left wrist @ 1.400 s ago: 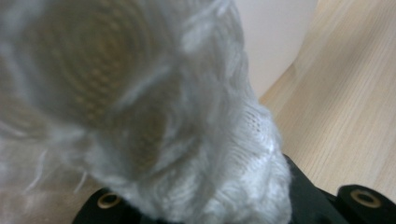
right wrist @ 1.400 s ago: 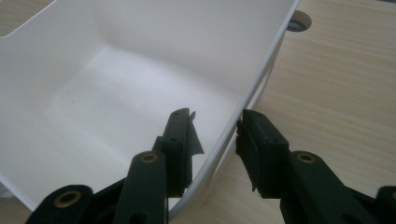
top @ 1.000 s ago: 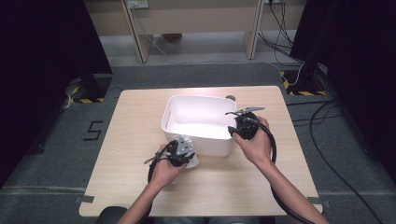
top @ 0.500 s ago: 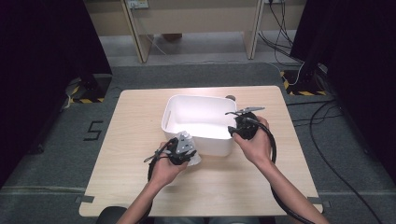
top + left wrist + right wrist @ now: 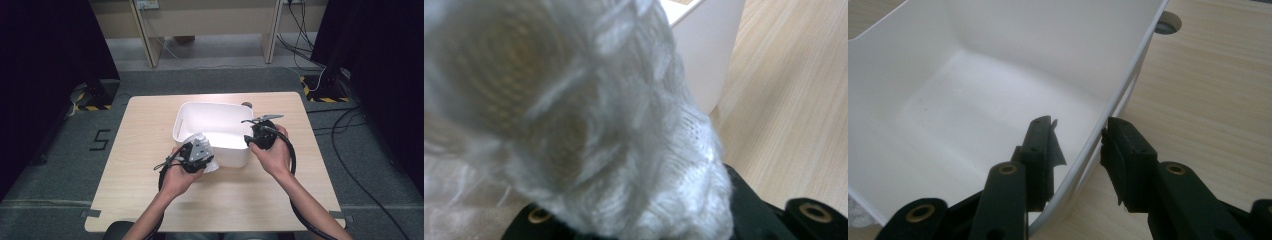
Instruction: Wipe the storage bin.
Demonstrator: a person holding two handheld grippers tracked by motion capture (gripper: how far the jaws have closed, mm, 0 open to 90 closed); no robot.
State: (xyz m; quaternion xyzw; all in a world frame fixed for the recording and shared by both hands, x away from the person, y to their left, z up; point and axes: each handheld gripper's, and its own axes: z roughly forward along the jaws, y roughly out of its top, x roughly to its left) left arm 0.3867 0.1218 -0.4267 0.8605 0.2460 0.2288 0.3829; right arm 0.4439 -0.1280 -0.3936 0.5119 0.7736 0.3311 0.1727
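Item: grey knitted cloth (image 5: 624,150), soft, light, floppy, clenched in my left gripper (image 5: 196,156) at centre frame beside the white tub (image 5: 200,112); I'd pinch a bunched fold; right gripper (image 5: 1078,150) straddles the tub's wall, pads not pressing.

1. The left gripper (image 5: 196,156) sits just beside the near wall of the white tub (image 5: 200,112), jaws clamped on a white knitted cloth (image 5: 634,150).
2. The right gripper (image 5: 1078,150) straddles the tub's right rim, jaws parted either side of it, not pressing.
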